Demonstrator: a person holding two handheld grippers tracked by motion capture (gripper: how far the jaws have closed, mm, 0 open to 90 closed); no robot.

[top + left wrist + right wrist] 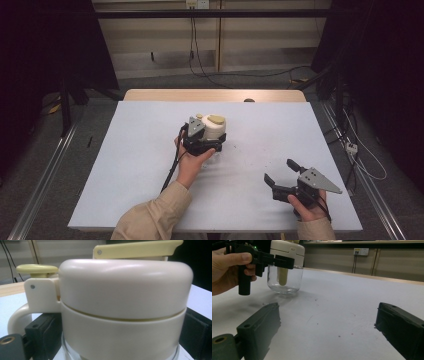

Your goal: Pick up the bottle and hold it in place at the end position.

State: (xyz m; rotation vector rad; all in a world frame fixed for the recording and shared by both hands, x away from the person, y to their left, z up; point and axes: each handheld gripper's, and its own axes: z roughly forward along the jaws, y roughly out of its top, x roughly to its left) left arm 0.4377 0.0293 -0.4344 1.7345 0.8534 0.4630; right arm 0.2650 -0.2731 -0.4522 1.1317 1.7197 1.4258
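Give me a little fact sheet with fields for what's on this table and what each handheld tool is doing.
Surface: pale grey tabletop
Main thing: clear glass jug with a cream plastic lid and handle, upright on the tabletop
Inside jug: a pale yellow-green stem hanging from the lid
Left tool: jaws on either side of the jug's cream top, shut on it
Right tool: jaws wide open, nothing between them, off to the jug's right near the table's front edge
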